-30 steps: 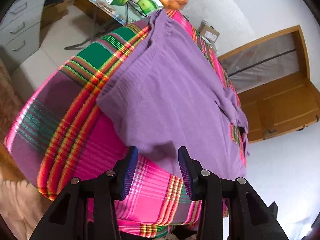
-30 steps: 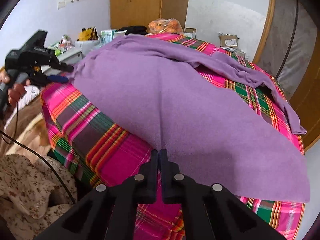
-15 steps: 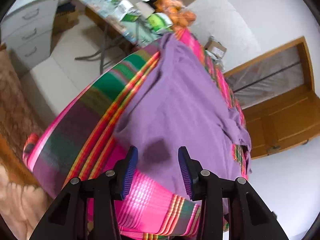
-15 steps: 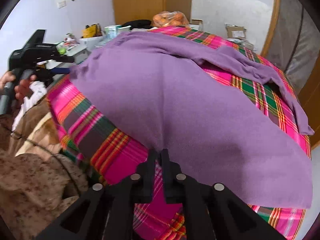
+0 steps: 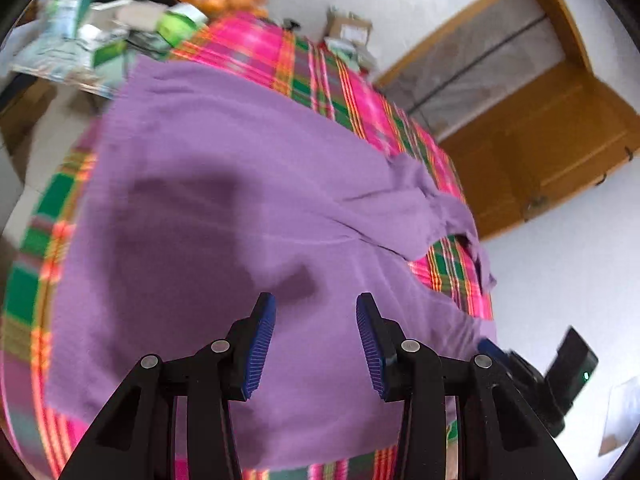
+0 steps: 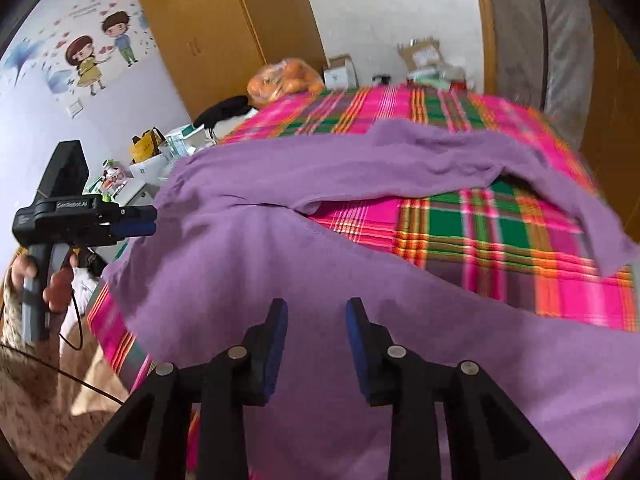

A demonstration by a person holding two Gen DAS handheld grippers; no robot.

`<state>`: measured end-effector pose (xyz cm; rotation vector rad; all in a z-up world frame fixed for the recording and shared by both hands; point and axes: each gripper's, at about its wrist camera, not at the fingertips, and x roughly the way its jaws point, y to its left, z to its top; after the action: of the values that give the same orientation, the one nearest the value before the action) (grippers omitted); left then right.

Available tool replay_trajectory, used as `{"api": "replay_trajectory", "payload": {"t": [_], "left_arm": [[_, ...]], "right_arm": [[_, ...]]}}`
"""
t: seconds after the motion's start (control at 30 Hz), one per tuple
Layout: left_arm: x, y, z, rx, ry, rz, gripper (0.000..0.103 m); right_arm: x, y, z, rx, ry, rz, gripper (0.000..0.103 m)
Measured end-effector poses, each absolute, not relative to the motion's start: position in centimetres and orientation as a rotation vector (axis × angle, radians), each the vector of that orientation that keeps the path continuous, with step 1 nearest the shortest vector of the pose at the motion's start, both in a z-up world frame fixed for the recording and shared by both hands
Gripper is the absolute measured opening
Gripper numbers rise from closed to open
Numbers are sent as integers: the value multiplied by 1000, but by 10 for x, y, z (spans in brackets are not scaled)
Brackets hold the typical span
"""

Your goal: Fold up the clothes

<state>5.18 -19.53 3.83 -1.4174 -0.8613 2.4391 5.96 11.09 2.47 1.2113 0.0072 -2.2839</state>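
A purple sweater [image 5: 240, 160] [image 6: 400, 280] lies spread flat on a pink and green plaid bedcover [image 5: 320, 64] [image 6: 480, 232]. One sleeve [image 6: 460, 160] runs across the far side and hangs off the right edge. My left gripper [image 5: 316, 320] hovers open above the sweater's body with nothing between its blue pads. In the right wrist view that same left gripper [image 6: 136, 222] sits at the sweater's left edge, held by a hand [image 6: 56, 284]. Over the near hem, my right gripper [image 6: 316, 312] stands open and holds no cloth. The right gripper [image 5: 520, 360] also shows at the near right corner.
A cluttered table of boxes [image 5: 100, 32] and a bag of oranges [image 6: 284, 80] stand beyond the bed's far left. Cardboard boxes [image 6: 420, 52] sit at the head. A wooden door [image 5: 540, 140] is on the right, a wardrobe [image 6: 224, 32] behind, and a floral blanket [image 6: 40, 400] lies low left.
My right gripper was shut on the sweater's near hem and has opened, letting it go. My left gripper has swung from the bed's edge to above the sweater's body, still open.
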Motion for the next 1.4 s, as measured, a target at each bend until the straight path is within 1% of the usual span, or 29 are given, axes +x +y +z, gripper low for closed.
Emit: {"api": "replay_trajectory", "payload": {"t": [0.07,0.27,0.33,0.4,0.43,0.57,0.73,0.8,0.9,0.93,1.0,1.17,1.27,1.4], "left_arm": [[35,-187,35,-1447,-812,2432,44],[-14,-197,37,-1472,-766,2469,44],[-32,-203,39,-1477,-749,2500,44],[-50,-210,41,-1481,-731,2531,44],[-59,-211,41,-1484,-721,2540,44],[-98,-213,38,-1504,-676,2557,44],[-131,-214,33,-1517,-655,2577,44],[-143,-207,33,-1517,-519,2610,44],[-163,-193,29,-1530,-271,2619,44],[-166,-189,28,-1525,-219,2626,44],[-169,-183,28,-1475,-159,2612,44],[-178,-163,25,-1366,-42,2515,44],[-189,-154,21,-1386,-31,2462,44],[-199,-137,12,-1420,125,2435,44]], "right_arm": [[44,104,18,1240,16,-2268,31],[8,89,16,1236,30,-2215,32],[-9,86,13,1250,-29,-2177,35],[-26,81,2,1296,-95,-2107,40],[-30,78,-4,1316,-106,-2089,41],[-43,61,-17,1347,-81,-2052,41],[-50,52,2,1284,-17,-2003,41],[-54,51,10,1265,12,-1999,41],[-62,54,0,1317,-13,-2018,41],[-64,56,-4,1328,-27,-2017,41],[-64,56,-13,1352,-62,-1993,41],[-62,54,-20,1371,-71,-1984,41],[-60,52,-20,1365,-75,-1985,41],[-55,58,-22,1368,-89,-1978,41]]}}
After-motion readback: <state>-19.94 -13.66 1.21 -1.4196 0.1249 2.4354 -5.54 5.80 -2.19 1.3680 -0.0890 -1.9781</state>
